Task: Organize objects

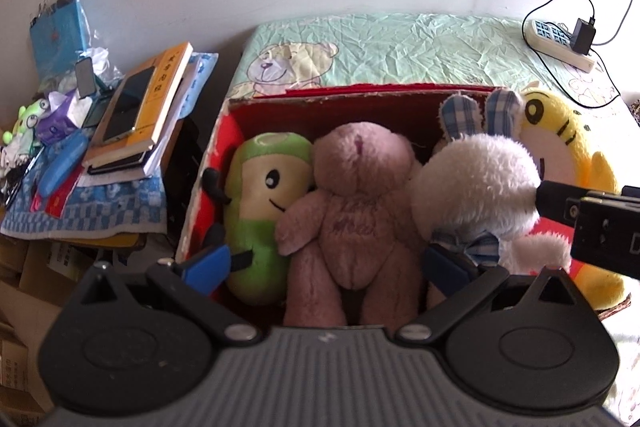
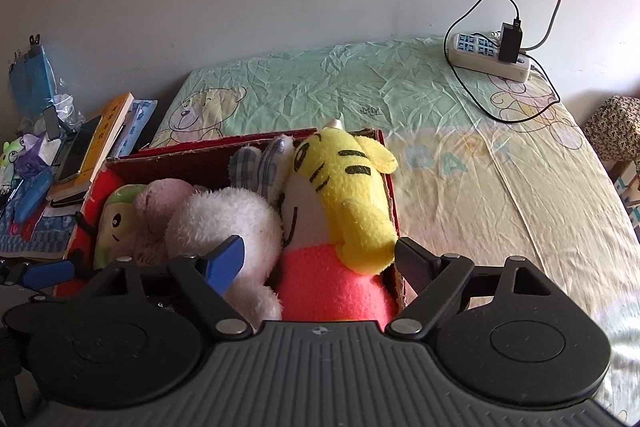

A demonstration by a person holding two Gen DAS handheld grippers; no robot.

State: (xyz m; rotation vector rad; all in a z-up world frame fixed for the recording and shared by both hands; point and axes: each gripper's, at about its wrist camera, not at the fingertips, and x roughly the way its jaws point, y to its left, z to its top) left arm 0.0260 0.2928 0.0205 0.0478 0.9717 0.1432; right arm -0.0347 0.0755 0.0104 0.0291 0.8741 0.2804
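The bed [image 2: 480,163], under a pale green bear-print sheet, fills the right and centre of the right wrist view. A red cardboard box [image 1: 360,95] sits on it at centre frame, packed with four plush toys side by side: a yellow tiger [image 2: 344,187] at the right end, a white rabbit [image 1: 476,187], a pink bear [image 1: 352,203] and a green doll [image 1: 260,211] at the left end. At left, a pile of books [image 1: 156,107] lies on a blue towel. A power strip [image 2: 484,57] rests at upper right. The left hand-held gripper [image 1: 332,267] is spread wide over the bear, gripping nothing. The right hand-held gripper [image 2: 320,259] stands wide apart astride the tiger, its pads not pressing.
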